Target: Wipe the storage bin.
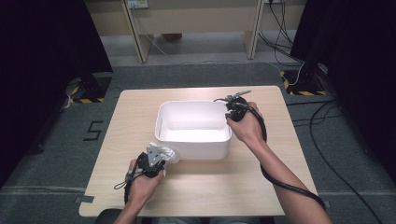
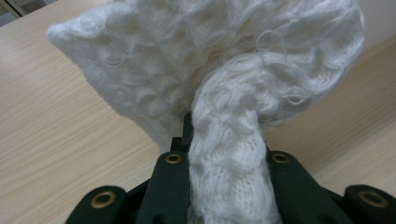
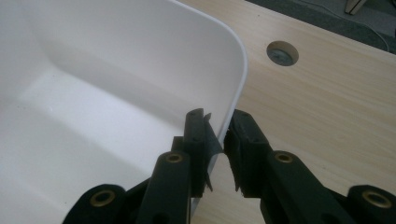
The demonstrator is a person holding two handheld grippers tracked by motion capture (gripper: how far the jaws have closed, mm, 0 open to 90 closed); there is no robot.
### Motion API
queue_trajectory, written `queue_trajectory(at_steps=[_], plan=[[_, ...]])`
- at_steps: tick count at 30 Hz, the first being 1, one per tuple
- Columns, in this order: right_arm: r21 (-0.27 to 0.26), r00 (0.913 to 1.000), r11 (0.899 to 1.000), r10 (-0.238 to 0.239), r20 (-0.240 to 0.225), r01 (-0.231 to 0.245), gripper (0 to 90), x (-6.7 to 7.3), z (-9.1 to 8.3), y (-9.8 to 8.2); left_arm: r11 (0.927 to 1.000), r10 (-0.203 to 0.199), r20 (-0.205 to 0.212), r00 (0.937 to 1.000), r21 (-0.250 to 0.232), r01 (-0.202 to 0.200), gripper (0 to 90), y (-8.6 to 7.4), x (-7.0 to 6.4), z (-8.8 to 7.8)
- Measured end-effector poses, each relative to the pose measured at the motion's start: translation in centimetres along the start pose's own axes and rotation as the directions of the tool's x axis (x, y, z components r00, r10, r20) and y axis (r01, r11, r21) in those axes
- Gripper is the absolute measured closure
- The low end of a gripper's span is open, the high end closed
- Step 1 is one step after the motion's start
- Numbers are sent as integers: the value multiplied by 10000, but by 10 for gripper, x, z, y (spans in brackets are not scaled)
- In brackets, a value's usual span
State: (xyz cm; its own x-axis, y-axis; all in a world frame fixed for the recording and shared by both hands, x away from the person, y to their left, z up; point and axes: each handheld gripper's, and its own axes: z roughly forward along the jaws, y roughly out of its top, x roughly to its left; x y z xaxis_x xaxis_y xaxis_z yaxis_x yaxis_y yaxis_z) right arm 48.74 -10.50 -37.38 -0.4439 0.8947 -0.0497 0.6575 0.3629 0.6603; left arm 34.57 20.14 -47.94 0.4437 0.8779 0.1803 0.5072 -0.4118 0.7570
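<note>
Left gripper (image 2: 224, 154) clamped on white knit cloth (image 2: 210, 70); right gripper (image 3: 218, 140) pinching white bin (image 3: 233, 79) rim, seemingly; table (image 1: 280, 154) edges clear.

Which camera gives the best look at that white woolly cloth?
The left gripper view: the knitted cloth is close up, its weave clear, pinched between the left gripper jaws. The high view shows it as a small white bunch beside the tub.
</note>
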Motion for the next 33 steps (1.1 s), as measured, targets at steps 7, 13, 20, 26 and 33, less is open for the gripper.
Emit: queue_trajectory(at_steps=[7, 13, 20, 26, 33], plan=[[3, 9999, 10000, 78, -80, -78, 776, -1, 0, 0, 9997, -43, 65, 10000, 222, 41, 777, -4, -1, 6], [-43, 9999, 10000, 47, -153, -48, 773, -2, 0, -1, 9996, -91, 104, 9999, 274, 89, 777, -5, -2, 8], [-107, 9994, 9997, 195, -281, -198, 771, -3, 0, -1, 9994, -53, 91, 9999, 331, 50, 777, -5, -3, 9], [-103, 9997, 9999, 39, -232, -41, 768, -3, 1, -1, 9992, -21, 130, 9999, 405, 16, 778, -5, -4, 11], [-102, 9998, 9999, 41, -181, -42, 768, -2, 1, -1, 9990, 59, 229, 9997, 441, -69, 778, -3, -9, 13]])
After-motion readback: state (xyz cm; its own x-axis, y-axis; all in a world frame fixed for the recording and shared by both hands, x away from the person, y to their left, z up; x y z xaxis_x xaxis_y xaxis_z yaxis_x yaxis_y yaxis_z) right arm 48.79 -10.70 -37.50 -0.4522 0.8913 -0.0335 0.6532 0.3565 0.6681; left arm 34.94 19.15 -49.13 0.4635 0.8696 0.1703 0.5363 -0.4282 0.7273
